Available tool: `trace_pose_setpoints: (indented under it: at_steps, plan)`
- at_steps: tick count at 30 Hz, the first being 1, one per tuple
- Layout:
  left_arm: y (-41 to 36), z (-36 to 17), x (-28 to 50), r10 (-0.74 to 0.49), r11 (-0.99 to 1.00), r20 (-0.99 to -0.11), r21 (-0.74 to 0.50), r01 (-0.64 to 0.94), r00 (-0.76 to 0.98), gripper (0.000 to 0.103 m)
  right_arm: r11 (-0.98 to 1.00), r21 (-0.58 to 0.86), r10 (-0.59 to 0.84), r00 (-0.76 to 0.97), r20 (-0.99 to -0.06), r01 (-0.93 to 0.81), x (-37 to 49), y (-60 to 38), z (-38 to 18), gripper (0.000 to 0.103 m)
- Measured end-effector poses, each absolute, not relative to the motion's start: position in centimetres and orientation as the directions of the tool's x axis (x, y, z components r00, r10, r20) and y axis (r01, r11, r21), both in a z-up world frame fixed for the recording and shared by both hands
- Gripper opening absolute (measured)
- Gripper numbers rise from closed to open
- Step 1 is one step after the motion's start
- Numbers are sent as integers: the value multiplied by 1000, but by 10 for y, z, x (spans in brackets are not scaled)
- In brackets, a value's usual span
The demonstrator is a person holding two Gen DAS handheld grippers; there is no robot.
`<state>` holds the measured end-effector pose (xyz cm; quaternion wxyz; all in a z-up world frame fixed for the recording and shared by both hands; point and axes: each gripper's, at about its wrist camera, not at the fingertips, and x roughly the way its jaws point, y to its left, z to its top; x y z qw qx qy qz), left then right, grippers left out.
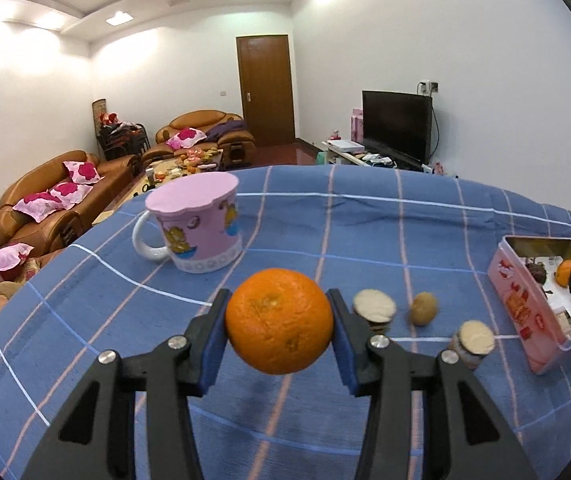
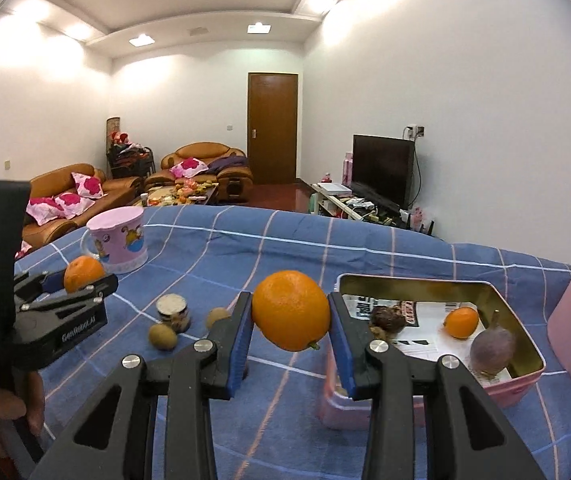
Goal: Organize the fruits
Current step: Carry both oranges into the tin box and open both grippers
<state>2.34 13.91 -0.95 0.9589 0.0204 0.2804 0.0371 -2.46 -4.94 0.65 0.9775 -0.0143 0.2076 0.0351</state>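
While both claws are already loaded, the handling question is how well each grip will carry. The left gripper is clamped across the widest part of a round, dimpled orange fruit, which hangs clear of the blue checked tablecloth, in front of a pink cartoon mug. The right gripper pinches a second, slightly oval orange on its flanks, raised just left of the open pink rectangular tin that already contains a small orange and darker fruits. Such oranges are probably moderately heavy, firm but yielding, with waxy skin that could roll between flat blue pads; gripping at the equator, as here, looks safest, with gentle pressure to avoid bruising. Small brown round fruits remain loose on the cloth beside two little jars.
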Motion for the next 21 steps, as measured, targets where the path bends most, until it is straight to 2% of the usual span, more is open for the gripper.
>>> trace_pose_setpoints:
  at_steps: [8,21]
  plan:
    - [103,-7,16,34,999,-530,50,-9,847,48,998,-41,21,914,-404,-41,-27,-75,5,39]
    - [45,-4,15,-45,995,-516,49,83,855,48,999,-7,-41,911,-411,41,-28,-136,8,39]
